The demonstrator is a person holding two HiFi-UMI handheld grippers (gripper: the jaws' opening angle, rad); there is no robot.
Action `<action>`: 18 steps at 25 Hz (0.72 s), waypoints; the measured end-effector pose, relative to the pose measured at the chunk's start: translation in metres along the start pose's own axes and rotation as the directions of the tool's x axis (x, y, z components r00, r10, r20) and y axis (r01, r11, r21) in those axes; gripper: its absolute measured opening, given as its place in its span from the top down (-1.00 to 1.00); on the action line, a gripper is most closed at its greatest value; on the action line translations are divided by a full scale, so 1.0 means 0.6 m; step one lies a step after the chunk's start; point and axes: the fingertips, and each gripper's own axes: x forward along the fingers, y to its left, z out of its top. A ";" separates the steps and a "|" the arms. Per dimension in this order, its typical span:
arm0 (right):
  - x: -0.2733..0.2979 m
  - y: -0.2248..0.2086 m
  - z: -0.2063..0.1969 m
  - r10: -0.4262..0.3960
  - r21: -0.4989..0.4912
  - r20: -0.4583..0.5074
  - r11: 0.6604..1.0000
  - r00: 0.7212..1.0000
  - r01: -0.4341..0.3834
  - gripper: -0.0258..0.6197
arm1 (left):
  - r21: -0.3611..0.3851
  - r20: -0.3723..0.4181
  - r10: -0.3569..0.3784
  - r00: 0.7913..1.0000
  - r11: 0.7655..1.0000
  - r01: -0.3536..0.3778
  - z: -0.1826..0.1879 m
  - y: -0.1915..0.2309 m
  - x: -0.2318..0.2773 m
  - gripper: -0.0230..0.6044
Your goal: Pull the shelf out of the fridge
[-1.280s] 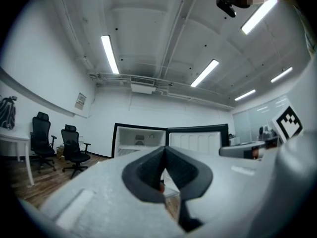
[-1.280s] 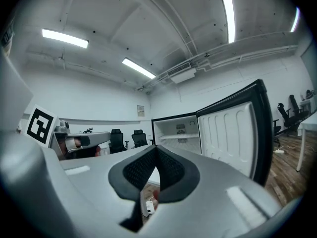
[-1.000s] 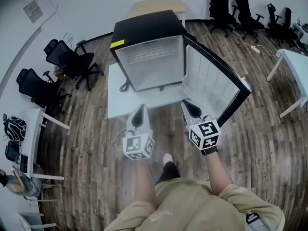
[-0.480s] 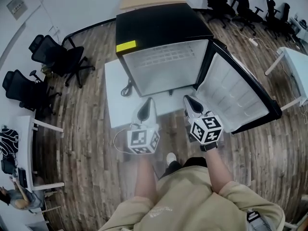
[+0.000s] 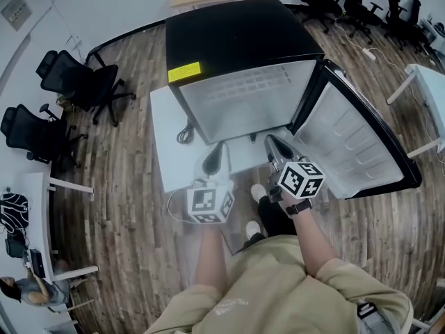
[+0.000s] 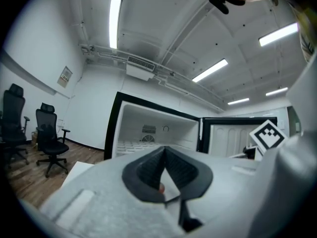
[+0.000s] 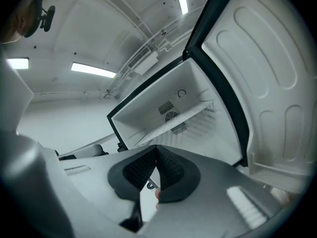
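A black mini fridge (image 5: pixel 236 33) stands on a low white table (image 5: pixel 167 145), its door (image 5: pixel 354 141) swung open to the right. Inside lies a white wire shelf (image 5: pixel 243 85), also seen in the left gripper view (image 6: pixel 143 145) and the right gripper view (image 7: pixel 183 115). My left gripper (image 5: pixel 219 152) hovers just short of the fridge's opening at its lower edge, shut and empty (image 6: pixel 163 150). My right gripper (image 5: pixel 274 145) is beside it near the door hinge side, also shut with nothing held (image 7: pixel 156 148). Neither touches the shelf.
A cable (image 5: pixel 184 134) coils on the white table left of the fridge. Black office chairs (image 5: pixel 76 82) stand to the left and at the back right (image 5: pixel 348 5). Another white table (image 5: pixel 427 82) is at the right. The floor is wood.
I have come closer to the fridge, and both grippers have moved forward to its open front. The door shows wider to the right. Both grippers stayed shut.
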 end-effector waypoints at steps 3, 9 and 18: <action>0.047 -0.009 -0.003 0.036 0.063 0.002 0.997 0.999 -0.036 0.91 | 0.014 -0.013 0.013 1.000 1.000 -0.013 -0.006 0.023 0.025 0.92; 0.138 -0.033 0.005 0.091 0.239 0.014 0.967 0.996 -0.091 0.73 | 0.021 -0.029 0.022 0.999 1.000 -0.021 -0.012 0.056 0.079 0.92; 0.240 -0.077 0.041 0.122 0.463 0.064 0.876 0.991 -0.137 0.59 | 0.028 -0.066 0.016 0.998 0.999 -0.014 -0.022 0.083 0.153 0.92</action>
